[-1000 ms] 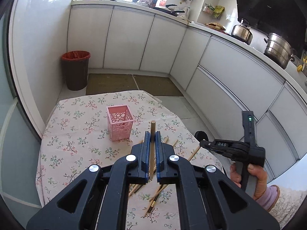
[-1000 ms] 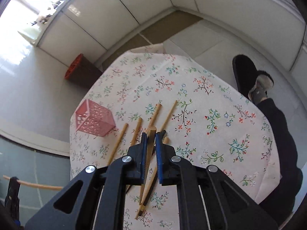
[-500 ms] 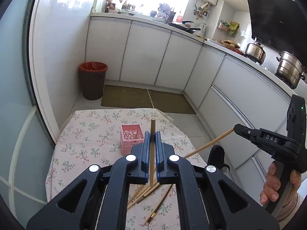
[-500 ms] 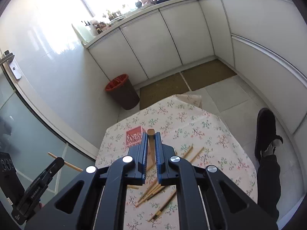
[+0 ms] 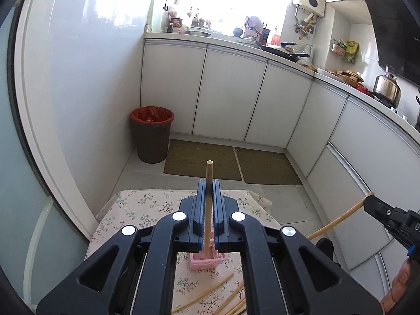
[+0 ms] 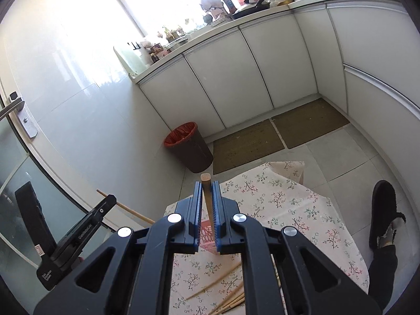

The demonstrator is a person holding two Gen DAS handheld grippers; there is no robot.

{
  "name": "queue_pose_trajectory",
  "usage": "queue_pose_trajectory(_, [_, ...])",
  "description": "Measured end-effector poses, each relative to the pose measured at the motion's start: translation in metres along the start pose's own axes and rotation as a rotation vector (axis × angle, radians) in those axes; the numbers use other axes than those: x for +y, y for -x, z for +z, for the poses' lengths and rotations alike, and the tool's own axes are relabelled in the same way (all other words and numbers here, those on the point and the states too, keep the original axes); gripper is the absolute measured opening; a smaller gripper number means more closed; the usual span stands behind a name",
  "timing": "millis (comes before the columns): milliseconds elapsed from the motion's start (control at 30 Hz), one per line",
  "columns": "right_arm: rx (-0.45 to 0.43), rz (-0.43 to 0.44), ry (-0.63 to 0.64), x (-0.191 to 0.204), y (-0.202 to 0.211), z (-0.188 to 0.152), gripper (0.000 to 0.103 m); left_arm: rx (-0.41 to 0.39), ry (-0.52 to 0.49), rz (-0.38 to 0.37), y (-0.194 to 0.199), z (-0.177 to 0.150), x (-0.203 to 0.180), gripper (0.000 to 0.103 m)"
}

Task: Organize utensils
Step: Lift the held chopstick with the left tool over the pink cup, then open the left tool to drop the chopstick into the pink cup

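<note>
Right now each of my claws pinches one wooden chopstick. My left claw (image 5: pixel 209 183) is pressed together on a chopstick (image 5: pixel 208 202) that runs lengthwise between the blue pads, its blunt end poking out past the fingertips and its other end reaching down toward the pink holder (image 5: pixel 206 261) seen through the gap below. My right claw (image 6: pixel 207 183) grips a second chopstick (image 6: pixel 207 199) the same way, end sticking up beyond the tips, slanting slightly between the pads. From the left wrist view I can see the right claw off at the right edge with its stick angling out to the left, and part of my hand (image 5: pixel 399 286) below it; from the right wrist view the left claw sits at the lower left with its stick pointing out to the right. The pink holder, a small perforated square cup, stands on the tabletop (image 6: pixel 288 204) directly under both claws, mostly hidden behind them in both views. More loose chopsticks (image 6: pixel 223 288) lie on the floral cloth nearer to me than the holder, some single, some bunched together. Beyond the tabletop are grey floor tiles, two brown mats (image 5: pixel 231 161), a dark bin with a red liner (image 5: pixel 152 134) against the wall, and white cabinets under a cluttered counter. A foot in a black slipper (image 6: pixel 382 212) rests on the floor to the right.
</note>
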State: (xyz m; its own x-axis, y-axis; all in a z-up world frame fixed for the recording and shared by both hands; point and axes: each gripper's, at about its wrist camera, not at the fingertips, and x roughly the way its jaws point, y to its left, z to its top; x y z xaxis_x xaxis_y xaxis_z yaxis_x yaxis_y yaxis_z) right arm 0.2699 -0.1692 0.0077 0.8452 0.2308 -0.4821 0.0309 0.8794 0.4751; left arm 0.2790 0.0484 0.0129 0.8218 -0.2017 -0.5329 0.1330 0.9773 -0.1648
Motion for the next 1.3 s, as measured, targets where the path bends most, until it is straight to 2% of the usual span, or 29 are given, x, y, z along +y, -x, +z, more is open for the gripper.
queue_pose_trajectory(200, [-0.019, 0.009, 0.001, 0.003, -0.027, 0.01, 0.008, 0.055, -0.012, 0.038, -0.038, -0.014, 0.0, 0.005])
queue_pose_trajectory(233, [-0.022, 0.009, 0.006, 0.005, -0.032, 0.011, 0.008, 0.068, -0.024, 0.032, -0.043, -0.018, -0.001, 0.005])
queue_pose_trajectory(300, [-0.014, 0.012, 0.011, 0.007, -0.042, 0.012, 0.008, 0.08, -0.012, -0.029, -0.045, -0.023, 0.003, 0.009])
queue_pose_trajectory(367, [-0.011, 0.016, 0.026, 0.01, -0.05, 0.011, 0.008, 0.046, 0.026, -0.042, -0.036, -0.022, 0.011, 0.013])
queue_pose_trajectory(467, [-0.01, 0.013, 0.049, 0.015, -0.06, 0.01, 0.008, -0.05, 0.089, -0.036, -0.002, -0.021, 0.024, 0.017])
queue_pose_trajectory(600, [0.012, 0.011, 0.066, 0.023, -0.08, 0.004, 0.008, -0.146, 0.176, -0.022, 0.038, -0.03, 0.046, 0.042])
queue_pose_trajectory(633, [0.017, 0.007, 0.072, 0.025, -0.085, 0.002, 0.008, -0.162, 0.195, -0.016, 0.044, -0.033, 0.05, 0.046])
queue_pose_trajectory(833, [0.059, -0.001, 0.087, 0.035, -0.117, -0.018, 0.009, -0.175, 0.249, 0.016, 0.055, -0.036, 0.075, 0.046])
queue_pose_trajectory(967, [0.082, -0.015, 0.112, 0.045, -0.131, -0.029, 0.012, -0.133, 0.248, 0.037, 0.048, -0.035, 0.08, 0.046])
queue_pose_trajectory(1067, [0.073, -0.029, 0.114, 0.049, -0.123, -0.033, 0.02, -0.114, 0.241, 0.035, 0.044, -0.035, 0.081, 0.047])
queue_pose_trajectory(1133, [0.05, -0.051, 0.115, 0.049, -0.112, -0.034, 0.032, -0.094, 0.231, 0.035, 0.04, -0.036, 0.077, 0.047])
queue_pose_trajectory(1167, [0.04, -0.062, 0.117, 0.049, -0.106, -0.035, 0.034, -0.083, 0.229, 0.033, 0.04, -0.037, 0.076, 0.048])
queue_pose_trajectory(1300, [-0.003, -0.126, 0.134, 0.045, -0.082, -0.042, 0.054, -0.068, 0.216, 0.014, 0.042, -0.039, 0.068, 0.061])
